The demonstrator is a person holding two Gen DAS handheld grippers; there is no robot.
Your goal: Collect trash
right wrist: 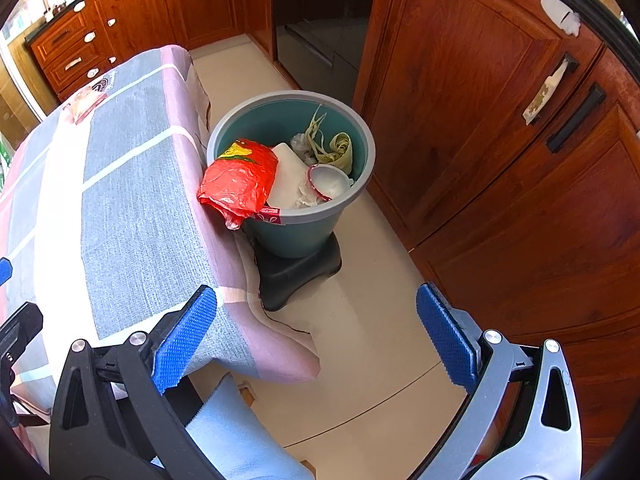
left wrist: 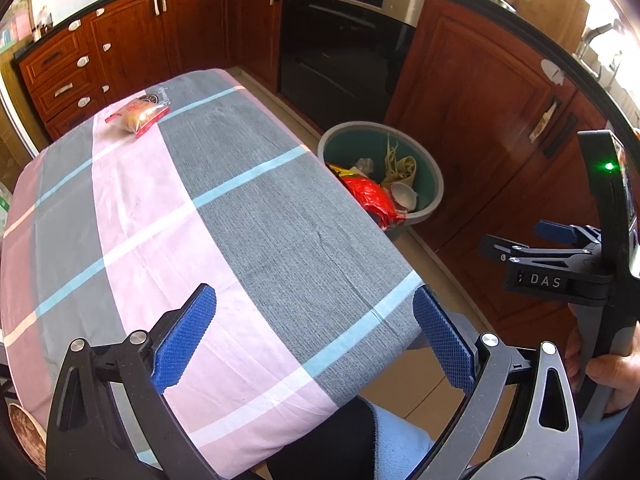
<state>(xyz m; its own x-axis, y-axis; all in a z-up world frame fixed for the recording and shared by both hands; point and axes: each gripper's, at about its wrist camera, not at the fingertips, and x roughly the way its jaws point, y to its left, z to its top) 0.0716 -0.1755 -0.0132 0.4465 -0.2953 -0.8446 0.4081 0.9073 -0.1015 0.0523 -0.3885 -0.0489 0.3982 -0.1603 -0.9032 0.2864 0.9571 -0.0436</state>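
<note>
A snack packet (left wrist: 138, 114) with red edges lies at the far end of the cloth-covered table (left wrist: 240, 220); it also shows in the right wrist view (right wrist: 86, 102). A teal bin (left wrist: 430, 184) stands on the floor beside the table, holding a red plastic bag (right wrist: 240, 180), a white cup (right wrist: 328, 182), peels and paper. My left gripper (left wrist: 316, 338) is open and empty above the table's near end. My right gripper (right wrist: 316, 338) is open and empty above the floor near the table's corner, short of the bin (right wrist: 304, 232); it shows from the side in the left wrist view (left wrist: 520, 244).
The bin stands on a black stool (right wrist: 296, 276). Wooden cabinets (right wrist: 500, 152) and an oven (left wrist: 344, 48) line the far side and right. A narrow strip of tiled floor (right wrist: 380, 320) runs between table and cabinets. A light blue cloth (right wrist: 236, 432) is below the grippers.
</note>
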